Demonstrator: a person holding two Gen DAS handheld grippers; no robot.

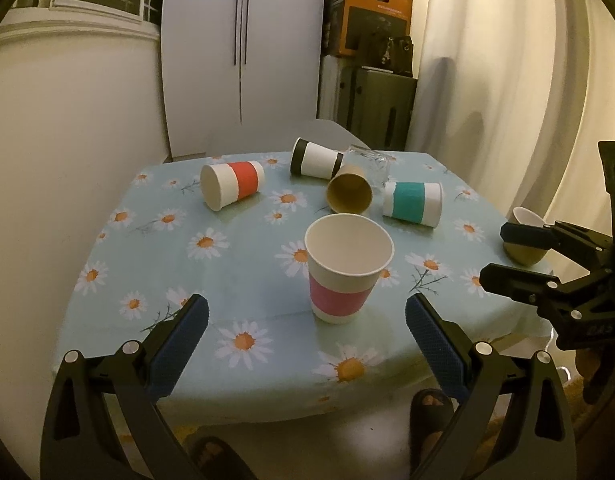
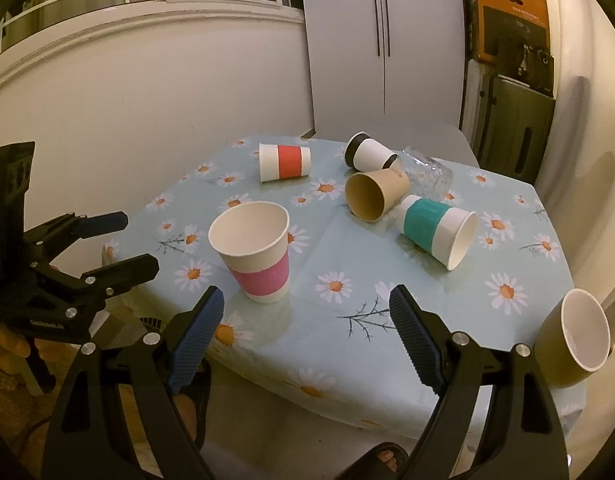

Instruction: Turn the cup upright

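Note:
A paper cup with a pink band stands upright near the table's front. Cups lie on their sides behind it: a red-banded one, a black-banded one, a plain brown one, a teal-banded one, and a clear glass. An olive mug lies on its side at the right edge. My left gripper is open and empty, just in front of the pink cup. My right gripper is open and empty, near the front edge.
The table has a light blue daisy cloth. The right gripper shows in the left wrist view; the left gripper shows in the right wrist view. A white fridge and stacked boxes stand behind. Sandalled feet are below.

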